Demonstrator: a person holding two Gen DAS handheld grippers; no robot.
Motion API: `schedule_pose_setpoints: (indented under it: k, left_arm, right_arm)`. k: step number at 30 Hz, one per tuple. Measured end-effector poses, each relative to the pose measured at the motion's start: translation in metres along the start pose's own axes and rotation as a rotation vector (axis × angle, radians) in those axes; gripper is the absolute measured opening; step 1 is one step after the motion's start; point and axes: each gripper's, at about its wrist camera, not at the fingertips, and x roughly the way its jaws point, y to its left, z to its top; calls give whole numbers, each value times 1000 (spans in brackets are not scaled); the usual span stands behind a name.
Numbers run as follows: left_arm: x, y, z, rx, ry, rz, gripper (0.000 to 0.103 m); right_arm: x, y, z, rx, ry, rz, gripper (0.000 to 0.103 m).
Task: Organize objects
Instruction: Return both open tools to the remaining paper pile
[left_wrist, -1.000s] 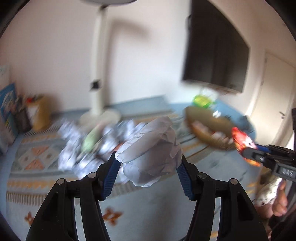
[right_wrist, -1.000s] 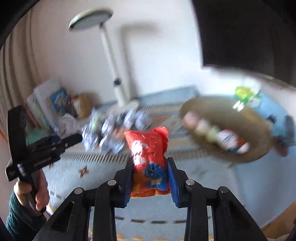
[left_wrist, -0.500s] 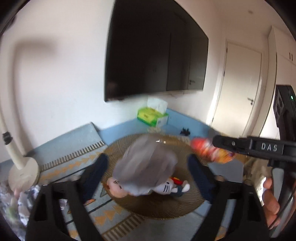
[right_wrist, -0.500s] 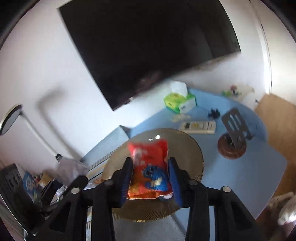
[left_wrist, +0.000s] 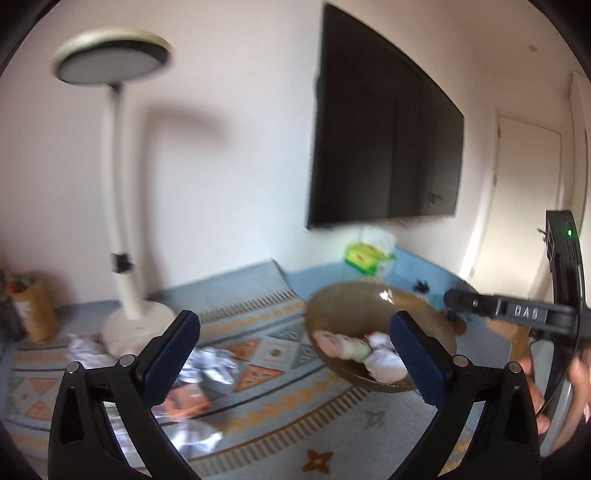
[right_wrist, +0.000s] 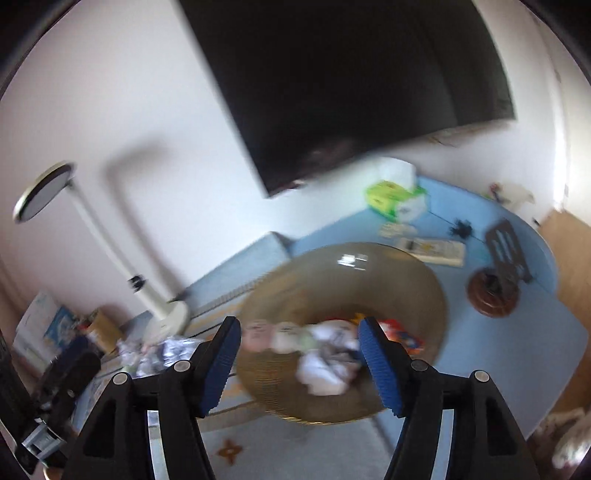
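Basket (right_wrist: 424, 291), woven, round, set on the patterned rug (left_wrist: 266, 347): already holds soft toys, a crumpled white wad (right_wrist: 325, 369) and an orange snack packet (right_wrist: 402, 338) lying at its right inner side. Left gripper (left_wrist: 295, 354): jaws spread wide, nothing between them. Right gripper (right_wrist: 299, 363): jaws have just been opening, nothing pinched, the packet seen lying just past the right jaw. Unsorted stock: silvery crumpled wrappers (left_wrist: 214, 369) and an orange packet (left_wrist: 184, 400) remain on the rug near the lamp base (left_wrist: 136, 325), well apart from the basket.

Risks judged: the load sits heaped toward the near rim, so a further drop onto that side could roll out over it. Light foil may slip or spring from wide jaws if pinched at an edge. Both views are blurred; a hasty reach could clip the lamp base or the other gripper.
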Motion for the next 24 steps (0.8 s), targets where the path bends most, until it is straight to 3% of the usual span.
schedule_pose_setpoints:
  k: [3, 6, 7, 10, 12, 15, 17, 18, 21, 24]
  left_arm:
    - [-39, 22, 4, -26, -62, 91, 103]
    - [-61, 52, -22, -59, -63, 208, 103]
    - [-59, 63, -36, -76, -43, 240, 103]
    - [-30, 105, -86, -155, 122, 339, 102]
    - [-18, 125, -113, -184, 168, 398, 102]
    - [-15, 136, -131, -186, 177, 454, 102]
    - [-19, 137, -138, -186, 163, 470, 102]
    - [-18, 138, -141, -193, 169, 477, 102]
    - [-12, 139, -142, -196, 205, 482, 102]
    - [-4, 138, -142, -178, 233, 508, 102]
  right_arm:
    - [-4, 43, -4, -78, -10, 80, 65]
    - [3, 93, -26, -202, -8, 163, 65]
    - [8, 106, -36, -236, -1, 162, 65]
    - [42, 138, -73, -333, 56, 173, 65]
    - [71, 152, -103, -411, 67, 154, 65]
    - [104, 156, -134, -492, 56, 109, 65]
    - [129, 148, -147, -464, 133, 94, 65]
    - [136, 143, -148, -444, 167, 89, 65]
    - [136, 134, -140, -402, 133, 54, 67]
    - [147, 127, -138, -375, 178, -9, 68]
